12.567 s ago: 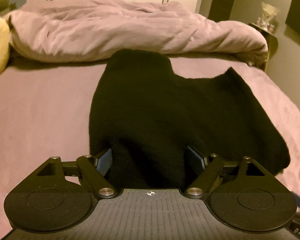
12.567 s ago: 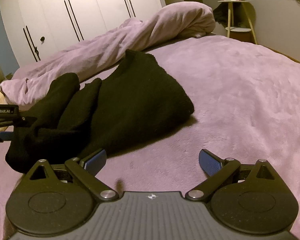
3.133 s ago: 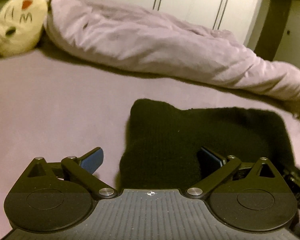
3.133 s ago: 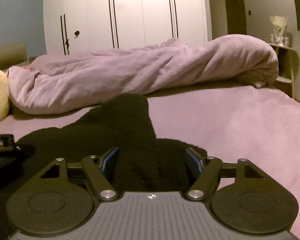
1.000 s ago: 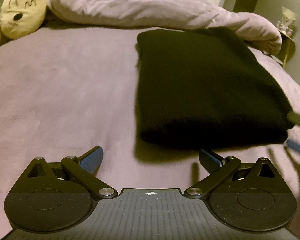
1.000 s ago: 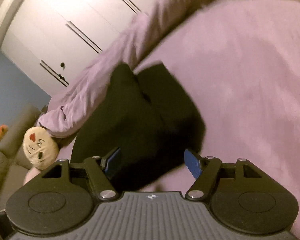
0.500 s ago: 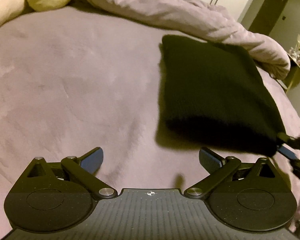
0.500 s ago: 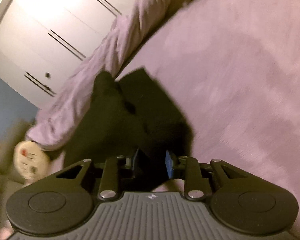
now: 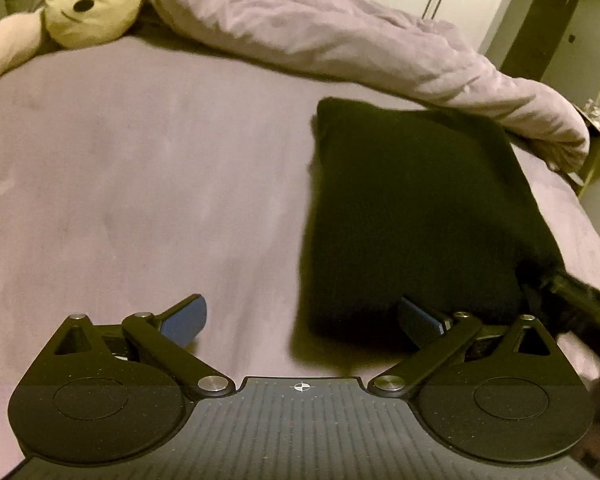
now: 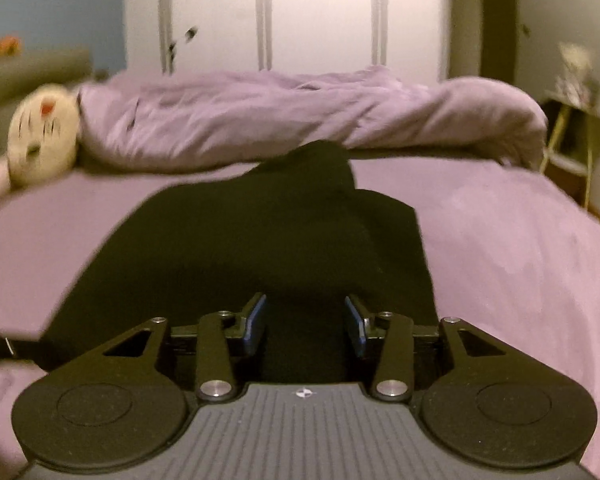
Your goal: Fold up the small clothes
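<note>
A black knitted garment (image 9: 412,208) lies folded into a rough rectangle on the purple bed (image 9: 140,184). My left gripper (image 9: 300,316) is open and empty; its right finger is over the garment's near left corner. My right gripper (image 10: 305,322) has its blue pads partly closed around the garment's near edge (image 10: 284,240), with dark fabric filling the gap between them. The right gripper's tip also shows at the right edge of the left wrist view (image 9: 580,300), against the garment's near right corner.
A rumpled purple duvet (image 9: 360,40) lies along the far side of the bed. A cream plush toy (image 9: 92,0) sits at the far left. White wardrobe doors (image 10: 284,20) stand behind, and a small side table (image 10: 572,128) at the right.
The right gripper has swung round to face the wardrobe squarely, its pads now wider apart over the fabric than half a second ago. The left gripper has drifted nearer the garment's left corner, still open.
</note>
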`<action>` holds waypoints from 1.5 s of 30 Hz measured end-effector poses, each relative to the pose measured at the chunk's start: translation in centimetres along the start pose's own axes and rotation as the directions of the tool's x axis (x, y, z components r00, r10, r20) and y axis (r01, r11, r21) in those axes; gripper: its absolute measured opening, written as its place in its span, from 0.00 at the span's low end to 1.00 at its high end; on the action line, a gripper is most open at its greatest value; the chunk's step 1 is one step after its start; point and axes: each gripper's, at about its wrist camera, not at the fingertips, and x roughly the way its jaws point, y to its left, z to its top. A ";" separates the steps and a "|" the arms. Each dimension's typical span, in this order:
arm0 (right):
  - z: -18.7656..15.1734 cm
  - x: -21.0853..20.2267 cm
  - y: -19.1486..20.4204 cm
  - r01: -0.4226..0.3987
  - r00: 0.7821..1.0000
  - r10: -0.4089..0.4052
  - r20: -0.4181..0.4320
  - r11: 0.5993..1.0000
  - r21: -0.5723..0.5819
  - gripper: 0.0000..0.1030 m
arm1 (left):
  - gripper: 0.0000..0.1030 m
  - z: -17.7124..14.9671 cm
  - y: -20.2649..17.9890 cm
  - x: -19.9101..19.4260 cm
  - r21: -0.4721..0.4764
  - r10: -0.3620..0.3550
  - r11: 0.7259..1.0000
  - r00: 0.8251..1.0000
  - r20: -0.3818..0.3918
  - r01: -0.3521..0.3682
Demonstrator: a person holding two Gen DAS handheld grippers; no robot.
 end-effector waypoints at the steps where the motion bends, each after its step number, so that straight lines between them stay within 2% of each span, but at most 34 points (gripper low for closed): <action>1: -0.2 0.8 0.7 0.022 1.000 -0.022 -0.013 0.998 -0.060 0.48 | 1.00 0.3 -0.2 0.4 0.013 0.007 1.000 1.000 -0.004 -0.007; 4: -0.8 1.7 2.0 0.063 0.997 -0.070 -0.032 0.984 -0.165 0.50 | 1.00 0.8 -1.0 2.0 0.050 0.032 0.998 0.999 -0.020 -0.031; 8: -0.9 1.9 2.4 0.073 0.995 -0.084 -0.046 0.975 -0.209 0.51 | 1.00 0.8 -1.4 3.7 0.093 0.076 0.993 0.995 -0.060 -0.070; 13: -1.4 1.0 2.1 0.055 0.995 -0.069 -0.066 0.979 -0.195 0.55 | 1.00 0.3 -1.4 2.7 0.109 0.078 0.992 0.994 -0.072 -0.070; 16: -2.0 -0.3 2.1 0.054 0.991 -0.073 -0.112 0.985 -0.164 0.56 | 1.00 -0.5 -1.4 1.4 0.136 0.068 0.989 0.994 -0.091 -0.056; 18: -2.4 -1.4 1.7 0.053 0.985 -0.066 -0.159 0.995 -0.089 0.67 | 1.00 -1.3 -1.5 0.4 0.158 0.070 0.986 0.993 -0.097 -0.054; 20: -3.4 -2.8 1.4 0.057 0.975 -0.059 -0.213 0.998 -0.017 0.70 | 1.00 -2.4 -1.5 -0.7 0.174 0.073 0.983 0.993 -0.093 -0.056; 22: -4.6 -4.5 1.5 0.046 0.972 -0.039 -0.234 0.999 0.025 0.76 | 1.00 -3.3 -1.5 -1.7 0.180 0.065 0.983 0.993 -0.097 -0.047; 24: -5.7 -6.1 1.6 0.039 0.966 -0.023 -0.256 0.998 0.058 0.93 | 1.00 -4.2 -1.5 -2.8 0.186 0.055 0.982 0.993 -0.107 -0.034; 25: -6.2 -6.9 1.8 0.031 0.963 -0.010 -0.270 0.997 0.072 0.96 | 1.00 -4.6 -1.5 -3.4 0.197 0.047 0.980 0.993 -0.113 -0.024; 28: -7.1 -9.2 2.2 -0.001 0.953 0.026 -0.301 0.996 0.084 0.96 | 1.00 -5.6 -1.8 -5.0 0.240 0.053 0.970 0.994 -0.099 -0.028; 31: -7.0 -10.6 2.7 0.000 0.950 0.026 -0.312 0.997 0.082 0.96 | 1.00 -6.1 -2.1 -6.4 0.284 0.057 0.958 0.995 -0.079 -0.033; 38: -4.8 -12.6 1.8 0.043 0.965 0.008 -0.263 0.982 0.186 0.96 | 1.00 -5.9 -2.4 -7.9 0.316 0.097 0.946 0.994 -0.048 -0.077; 43: -3.7 -12.3 3.2 0.106 0.956 -0.078 -0.282 0.991 0.086 0.96 | 1.00 -5.5 -2.4 -8.1 0.313 0.101 0.947 0.993 -0.067 -0.076; 45: -3.6 -12.3 3.7 0.105 0.955 -0.090 -0.282 0.994 0.038 0.96 | 1.00 -5.4 -2.5 -8.1 0.312 0.093 0.948 0.993 -0.076 -0.065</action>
